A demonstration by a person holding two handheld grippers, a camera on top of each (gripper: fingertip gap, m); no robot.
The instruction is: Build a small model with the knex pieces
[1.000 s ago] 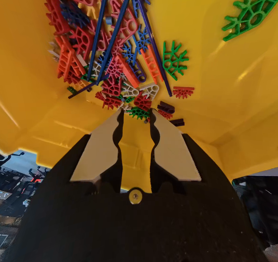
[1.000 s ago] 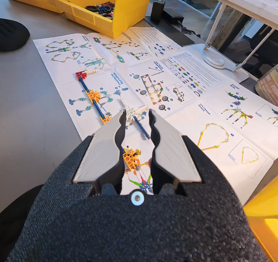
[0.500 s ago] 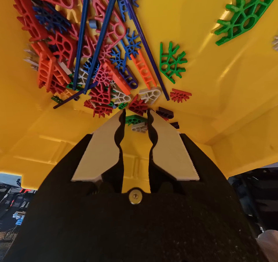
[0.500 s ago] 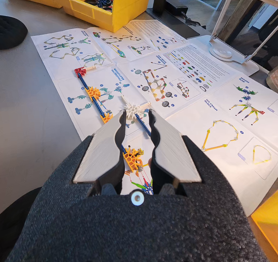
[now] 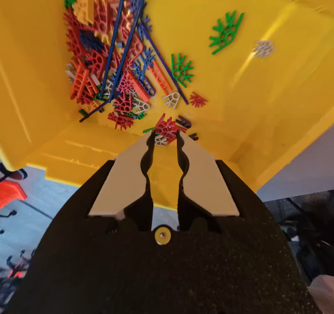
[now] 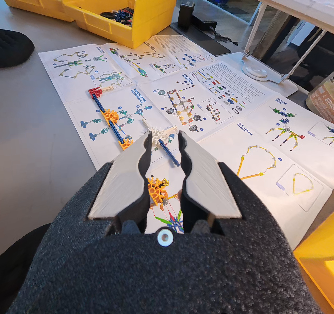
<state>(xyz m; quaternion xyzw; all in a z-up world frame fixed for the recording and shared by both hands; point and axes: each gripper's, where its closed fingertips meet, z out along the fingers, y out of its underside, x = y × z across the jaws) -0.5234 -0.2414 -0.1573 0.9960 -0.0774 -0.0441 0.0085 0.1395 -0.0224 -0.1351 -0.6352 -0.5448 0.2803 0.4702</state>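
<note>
The grey table (image 6: pixel 32 124) carries a big unfolded instruction sheet (image 6: pixel 226 142) with two yellow bins (image 6: pixel 153 16) at its far edge, and a third yellow bin (image 5: pixel 253 106) holds a loose heap of toy connectors and blue rods (image 5: pixel 115 40). The left claw (image 5: pixel 165 133) reaches into that bin near its front wall, its tips narrowly pinching a red connector (image 5: pixel 165 126) over a small white piece; a straight lift would probably shed the neighbours. The right claw (image 6: pixel 163 133) hangs part open and empty above the sheet, a white snowflake connector (image 6: pixel 157 133) on a blue rod between its tips.
</note>
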